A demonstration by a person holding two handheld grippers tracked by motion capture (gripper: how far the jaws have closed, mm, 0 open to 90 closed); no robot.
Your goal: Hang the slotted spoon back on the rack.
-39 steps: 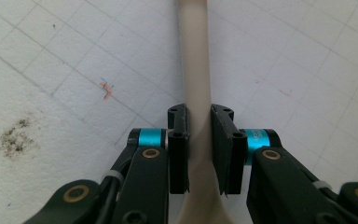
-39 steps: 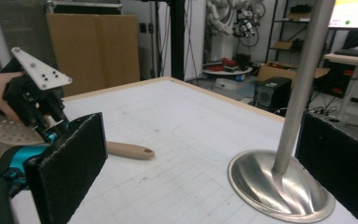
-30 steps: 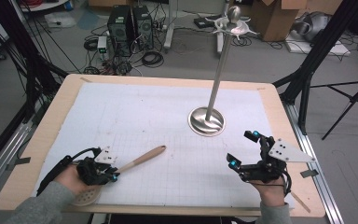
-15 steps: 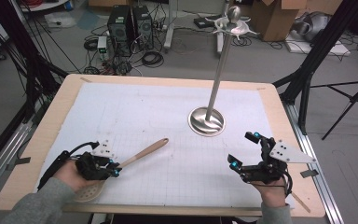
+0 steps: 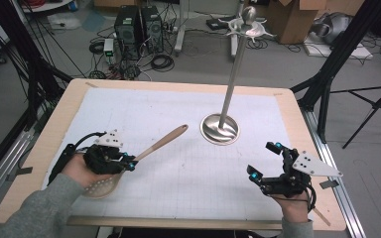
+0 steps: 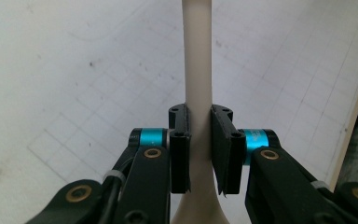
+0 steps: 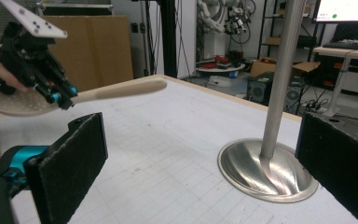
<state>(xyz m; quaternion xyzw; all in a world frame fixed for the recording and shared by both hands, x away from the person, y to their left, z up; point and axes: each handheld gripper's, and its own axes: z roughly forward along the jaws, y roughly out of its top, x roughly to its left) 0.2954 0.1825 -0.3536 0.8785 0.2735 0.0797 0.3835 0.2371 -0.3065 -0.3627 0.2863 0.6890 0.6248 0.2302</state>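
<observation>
Spoon [image 5: 149, 151], pinched at its neck by the left claw [image 5: 129, 163], has just risen off the counter [image 5: 188, 163], ready to carry toward the stand [image 5: 220, 130]; the right claw [image 5: 265, 161] waits spread.

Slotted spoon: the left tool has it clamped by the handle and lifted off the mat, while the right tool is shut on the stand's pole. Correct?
Not quite. The right tool is open and holds nothing: in the right gripper view its jaws stand wide, the stand beyond them. The left tool does clamp the slotted spoon by the handle, clear of the mat.
</observation>
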